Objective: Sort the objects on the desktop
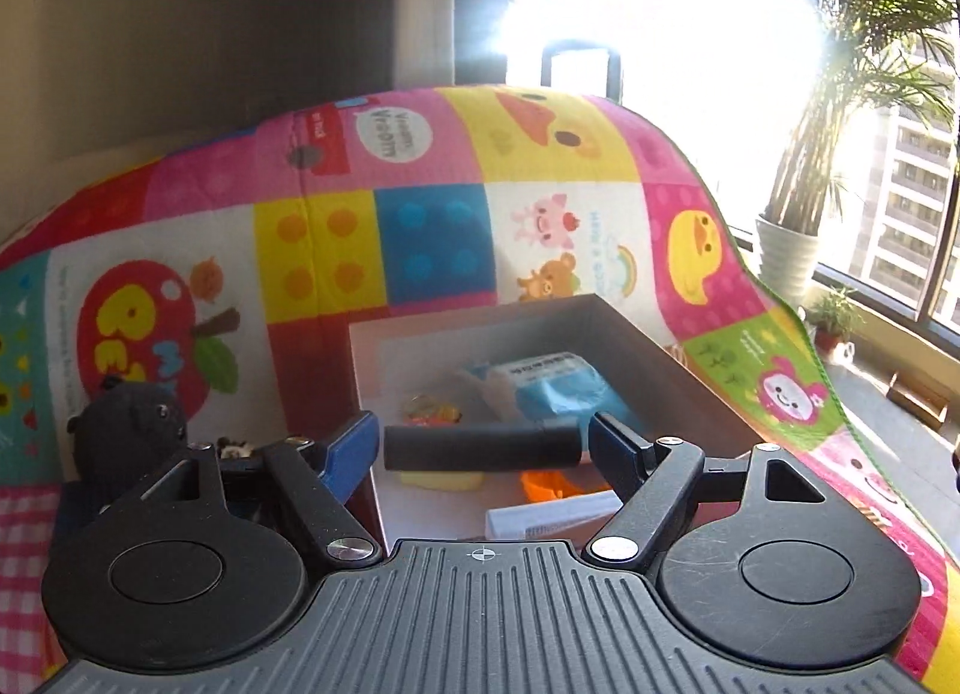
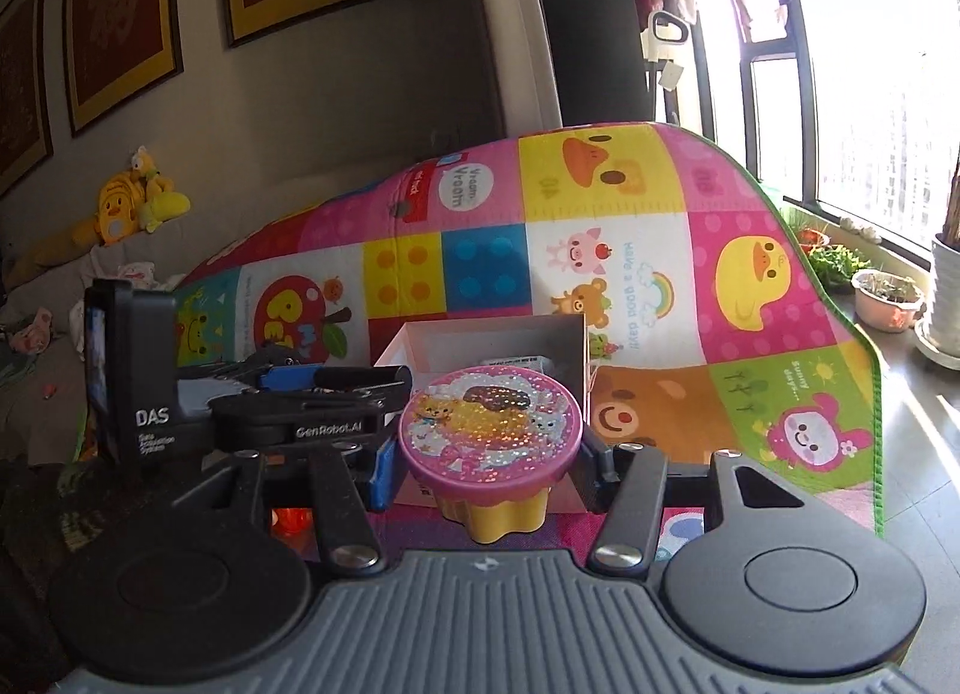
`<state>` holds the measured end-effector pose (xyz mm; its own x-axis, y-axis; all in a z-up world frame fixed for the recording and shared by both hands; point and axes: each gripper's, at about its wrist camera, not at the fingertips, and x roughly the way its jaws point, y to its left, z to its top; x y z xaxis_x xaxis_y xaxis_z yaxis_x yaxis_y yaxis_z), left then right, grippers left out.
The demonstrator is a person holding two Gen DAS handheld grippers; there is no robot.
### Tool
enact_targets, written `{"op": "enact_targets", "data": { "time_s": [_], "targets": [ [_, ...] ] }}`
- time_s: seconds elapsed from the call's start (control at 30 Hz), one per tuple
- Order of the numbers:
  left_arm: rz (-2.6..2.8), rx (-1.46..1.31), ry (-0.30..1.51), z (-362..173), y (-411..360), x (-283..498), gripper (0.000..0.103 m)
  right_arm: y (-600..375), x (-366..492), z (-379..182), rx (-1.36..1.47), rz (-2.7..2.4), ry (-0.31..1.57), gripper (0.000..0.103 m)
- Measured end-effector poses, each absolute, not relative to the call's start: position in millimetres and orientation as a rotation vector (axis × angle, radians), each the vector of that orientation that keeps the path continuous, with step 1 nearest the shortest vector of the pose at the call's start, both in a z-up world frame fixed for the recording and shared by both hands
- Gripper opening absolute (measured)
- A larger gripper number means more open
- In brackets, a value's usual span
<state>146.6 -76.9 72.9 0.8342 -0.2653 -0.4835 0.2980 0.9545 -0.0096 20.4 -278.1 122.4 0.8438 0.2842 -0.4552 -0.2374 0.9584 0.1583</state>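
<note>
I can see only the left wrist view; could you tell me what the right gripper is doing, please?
Observer: The right gripper is shut on a cup that has a glittery pink lid and a yellow base.
Operator: Thank you. Is the cup over the box yet?
Observer: It doesn't look like it. In the right wrist view the cup is in front of the box, on the camera's side.
Operator: And how does my cylinder look from there?
Observer: The left gripper has the cylinder at the box's left side, at about rim height.
</note>
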Motion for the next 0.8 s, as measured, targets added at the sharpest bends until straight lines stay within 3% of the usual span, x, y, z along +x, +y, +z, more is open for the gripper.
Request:
{"op": "enact_targets", "data": {
  "time_s": [0.1,0.27,0.5,0.67,0.7,0.73,0.8],
  "targets": [
    [-0.292,0.043,0.508,68.3,-65.4,138.4,0.095,-280.5,22.7,113.8,0.073,0.244,0.510,0.054],
    [-0.312,0.033,0.468,63.1,-37.5,78.7,0.100,-284.1,37.4,97.8,0.068,0.196,0.552,0.054],
    [-0.187,0.002,0.513,38.2,12.4,33.5,0.101,-243.9,104.9,80.2,0.062,0.237,0.618,0.054],
    [-0.087,-0.036,0.554,23.0,46.5,34.9,0.101,-196.7,162.3,86.2,0.009,0.240,0.521,0.055],
    [-0.065,-0.047,0.550,21.6,53.3,34.8,0.101,-190.0,171.9,87.6,0.009,0.257,0.499,0.058],
    [-0.041,-0.057,0.544,20.6,59.3,34.6,0.101,-184.0,180.8,87.8,0.001,0.252,0.498,0.073],
    [0.011,-0.083,0.535,18.2,70.5,34.6,0.103,-176.6,187.8,85.8,0.006,0.213,0.506,0.079]
  ]
}}
